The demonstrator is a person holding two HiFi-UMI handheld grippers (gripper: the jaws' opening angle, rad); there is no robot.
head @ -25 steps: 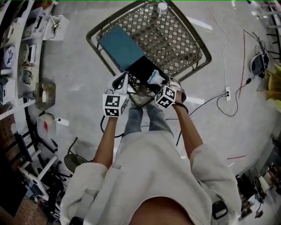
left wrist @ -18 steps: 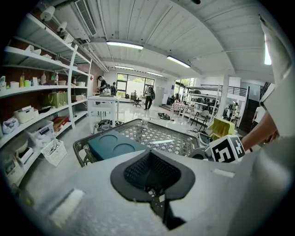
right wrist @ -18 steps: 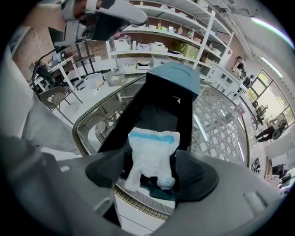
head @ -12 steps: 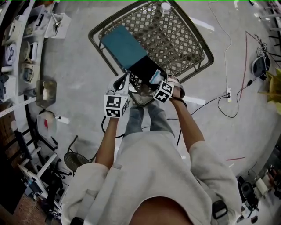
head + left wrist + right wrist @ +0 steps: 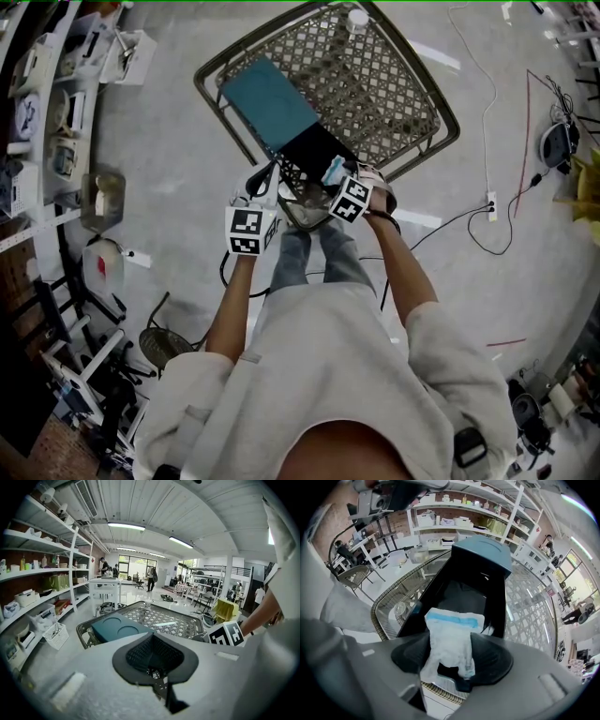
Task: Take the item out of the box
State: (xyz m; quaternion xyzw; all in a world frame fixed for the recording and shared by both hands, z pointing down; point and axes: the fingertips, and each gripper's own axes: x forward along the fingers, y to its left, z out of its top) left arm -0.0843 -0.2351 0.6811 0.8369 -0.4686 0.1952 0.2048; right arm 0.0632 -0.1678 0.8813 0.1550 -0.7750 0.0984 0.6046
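A black box (image 5: 314,155) with its teal lid (image 5: 270,98) swung back lies on the lattice table (image 5: 394,84), at the near edge. My right gripper (image 5: 339,180) is at the box's near right corner. Its jaws are closing on a white padded item with a blue band (image 5: 450,644), which bunches between the pads over the open box (image 5: 464,592). My left gripper (image 5: 261,183) hovers at the box's near left corner. Its jaws look shut with nothing between them (image 5: 154,656), and they point toward the teal lid (image 5: 119,629).
A white-capped bottle (image 5: 357,16) stands at the table's far edge. Shelving with bins (image 5: 47,112) runs along the left. Cables and a plug (image 5: 487,202) lie on the floor at the right. A fan (image 5: 159,347) and frames sit at the lower left.
The right gripper has edged up and left to the box's corner, onto the white item. The left gripper has hardly moved.
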